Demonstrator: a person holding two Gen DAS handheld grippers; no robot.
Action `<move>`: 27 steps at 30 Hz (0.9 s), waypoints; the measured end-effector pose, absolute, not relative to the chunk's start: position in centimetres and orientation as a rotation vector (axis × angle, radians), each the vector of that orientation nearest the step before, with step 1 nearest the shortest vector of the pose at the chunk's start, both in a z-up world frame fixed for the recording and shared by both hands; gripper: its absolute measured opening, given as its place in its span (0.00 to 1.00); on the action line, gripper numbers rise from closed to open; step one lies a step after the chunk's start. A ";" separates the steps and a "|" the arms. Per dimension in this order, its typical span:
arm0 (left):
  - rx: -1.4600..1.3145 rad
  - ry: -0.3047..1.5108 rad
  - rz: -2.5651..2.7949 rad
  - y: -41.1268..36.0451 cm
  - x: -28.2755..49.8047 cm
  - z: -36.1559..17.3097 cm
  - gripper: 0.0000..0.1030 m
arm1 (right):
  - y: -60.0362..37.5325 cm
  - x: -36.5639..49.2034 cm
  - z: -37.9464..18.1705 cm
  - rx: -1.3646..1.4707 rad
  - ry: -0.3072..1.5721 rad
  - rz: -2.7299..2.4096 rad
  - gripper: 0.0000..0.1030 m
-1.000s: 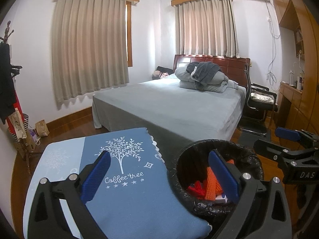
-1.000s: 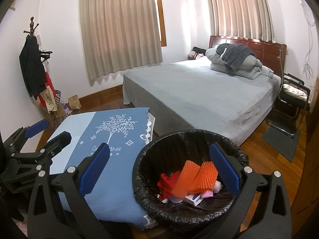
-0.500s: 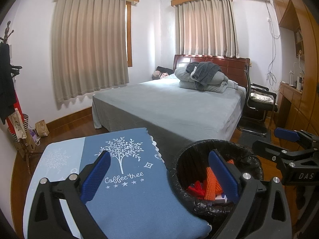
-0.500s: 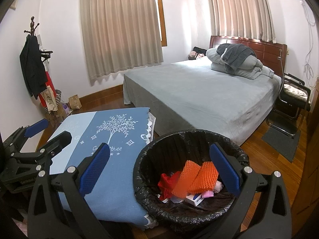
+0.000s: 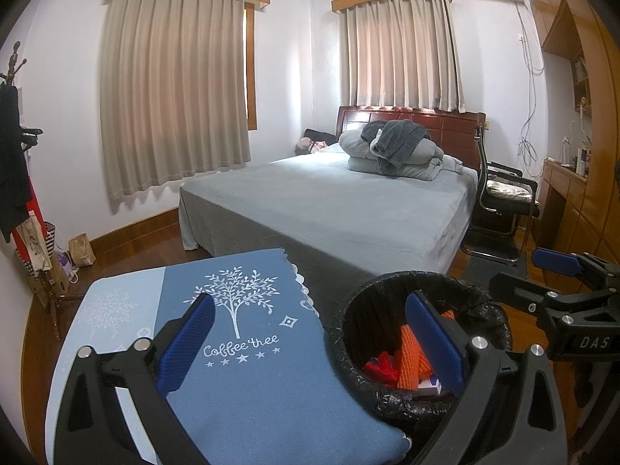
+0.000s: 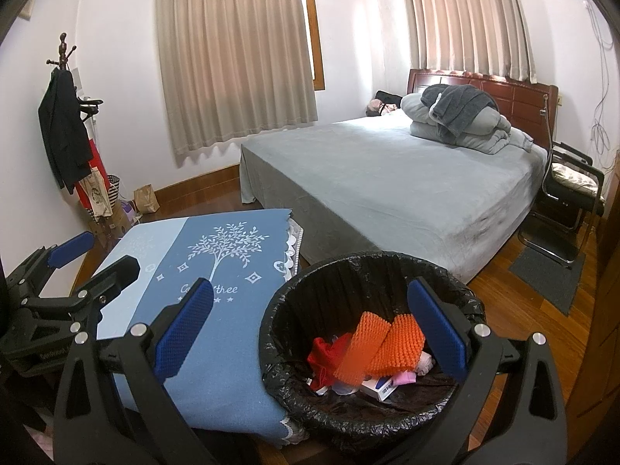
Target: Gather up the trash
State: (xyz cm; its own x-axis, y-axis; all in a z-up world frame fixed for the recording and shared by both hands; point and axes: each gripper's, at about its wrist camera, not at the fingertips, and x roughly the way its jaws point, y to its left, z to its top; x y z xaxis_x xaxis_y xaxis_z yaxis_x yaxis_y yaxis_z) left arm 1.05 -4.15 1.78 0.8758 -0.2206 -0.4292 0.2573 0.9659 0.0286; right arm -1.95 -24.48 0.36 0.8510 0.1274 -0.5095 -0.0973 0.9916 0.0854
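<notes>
A round bin with a black liner (image 6: 279, 321) stands on the floor beside a small table under a blue tree-print cloth (image 6: 217, 267). In the bin lie an orange foam net (image 6: 381, 343), red scraps (image 6: 325, 356) and a small white box (image 6: 381, 385). My right gripper (image 6: 310, 337) is open and empty above the bin's near rim. My left gripper (image 5: 310, 345) is open and empty above the blue cloth (image 5: 252, 372), with the bin (image 5: 348, 333) to its right. Each gripper shows in the other's view: the right one (image 5: 562, 283) and the left one (image 6: 73, 263).
A grey bed (image 6: 387, 178) with folded bedding (image 6: 457, 116) fills the middle of the room. A black chair (image 6: 569, 190) and a grey floor mat (image 6: 550, 275) lie at the right. A coat stand (image 6: 66, 124) with bags below stands at the left wall.
</notes>
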 end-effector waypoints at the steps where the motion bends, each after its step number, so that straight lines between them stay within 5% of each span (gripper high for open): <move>1: 0.086 0.437 -0.250 -4.2 1.1 1.7 0.94 | -24.5 -1.9 0.4 0.058 0.540 0.119 0.95; 27: 0.084 0.439 -0.251 -4.2 1.0 1.8 0.94 | -24.0 -1.9 0.5 0.058 0.546 0.121 0.95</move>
State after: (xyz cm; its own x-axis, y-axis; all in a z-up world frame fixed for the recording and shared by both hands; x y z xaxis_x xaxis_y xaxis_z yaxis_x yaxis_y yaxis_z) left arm 1.03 -4.18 1.77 0.8752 -0.2217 -0.4300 0.2579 0.9658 0.0268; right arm -1.92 -24.04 0.45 0.8479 0.1301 -0.5140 -0.0993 0.9912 0.0871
